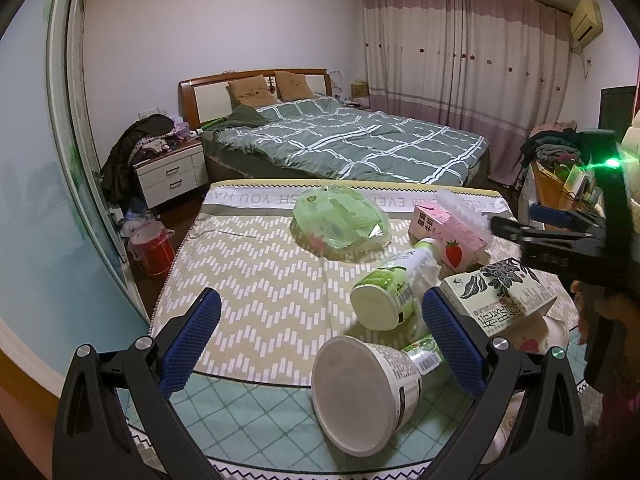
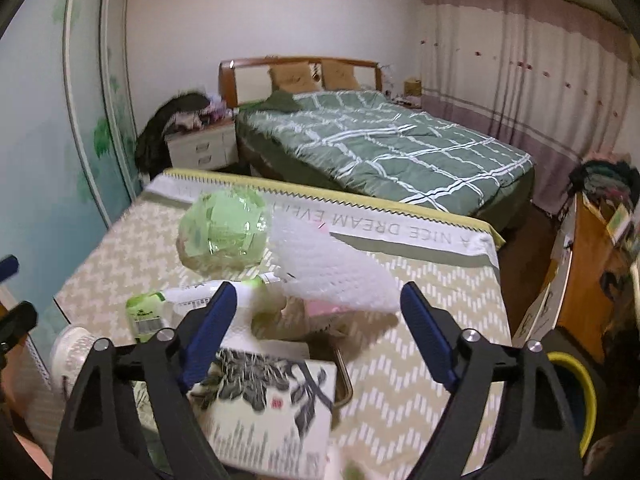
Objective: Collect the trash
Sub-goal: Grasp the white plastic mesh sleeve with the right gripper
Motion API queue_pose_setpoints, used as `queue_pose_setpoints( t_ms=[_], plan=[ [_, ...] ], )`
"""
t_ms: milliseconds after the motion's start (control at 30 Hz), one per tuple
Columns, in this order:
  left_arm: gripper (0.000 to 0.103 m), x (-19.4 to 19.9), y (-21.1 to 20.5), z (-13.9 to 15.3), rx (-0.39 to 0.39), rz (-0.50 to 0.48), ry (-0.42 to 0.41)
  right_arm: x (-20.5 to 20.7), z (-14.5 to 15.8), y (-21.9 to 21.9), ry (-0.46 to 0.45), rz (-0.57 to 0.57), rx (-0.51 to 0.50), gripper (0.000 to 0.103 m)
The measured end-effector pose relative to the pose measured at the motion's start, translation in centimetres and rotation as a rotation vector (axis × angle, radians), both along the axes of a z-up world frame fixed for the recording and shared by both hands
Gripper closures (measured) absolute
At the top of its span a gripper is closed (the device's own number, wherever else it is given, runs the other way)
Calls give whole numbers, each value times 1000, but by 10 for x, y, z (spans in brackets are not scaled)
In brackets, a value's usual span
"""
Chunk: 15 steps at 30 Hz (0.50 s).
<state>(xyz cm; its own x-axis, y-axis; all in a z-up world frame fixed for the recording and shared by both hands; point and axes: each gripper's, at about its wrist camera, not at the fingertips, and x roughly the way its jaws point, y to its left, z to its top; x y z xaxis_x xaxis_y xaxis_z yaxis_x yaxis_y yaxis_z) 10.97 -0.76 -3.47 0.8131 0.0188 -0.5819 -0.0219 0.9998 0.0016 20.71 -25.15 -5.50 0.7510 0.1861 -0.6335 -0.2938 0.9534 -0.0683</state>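
**Both claws spread over the litter on the table**

Your left gripper point(image 1: 320, 344) points down at a slant over the near edge of the table point(image 1: 256, 280), its blue pads spread wide with nothing pressed between them. A white cup point(image 1: 366, 394) lies on its side just ahead, its bottom facing you and its long axis running away to the right. Behind it a green bottle point(image 1: 386, 294) also lies flat, base toward you, neck pointing away toward the pink carton point(image 1: 450, 236), which shows a strawberry and pink characters too small to read. A leaf-printed carton point(image 1: 498, 296) lies beside your right-hand pad, with large Chinese characters on its near face.

Your right gripper point(image 2: 318, 322) tilts down too, released, pads not touching anything. Below it lies the leaf-printed carton, blurred, its long axis running toward you. Ahead sits a white foam net point(image 2: 332, 276), draped over the pink carton, and farther off a crumpled green bag point(image 2: 224, 232). The tablecloth's far border reads "A NICE DREAM EVE…", upside down.
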Motion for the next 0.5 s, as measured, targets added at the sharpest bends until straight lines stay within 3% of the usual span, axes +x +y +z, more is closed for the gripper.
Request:
queue_pose_setpoints(
  t_ms=[233,333,433,500],
  plan=[
    [4,8,-3,-8,-6,-24,18,33,-17,21,79,13,-126,32],
    [4,10,-3,-9,-15,-29,19,44,-22,24,96,0,-162,41],
    [4,13,-3,-12,-21,-37,24,51,-25,22,111,-4,-170,57],
    [4,14,-5,-12,-19,-41,27,53,-27,19,115,-8,-169,75]
  ],
)
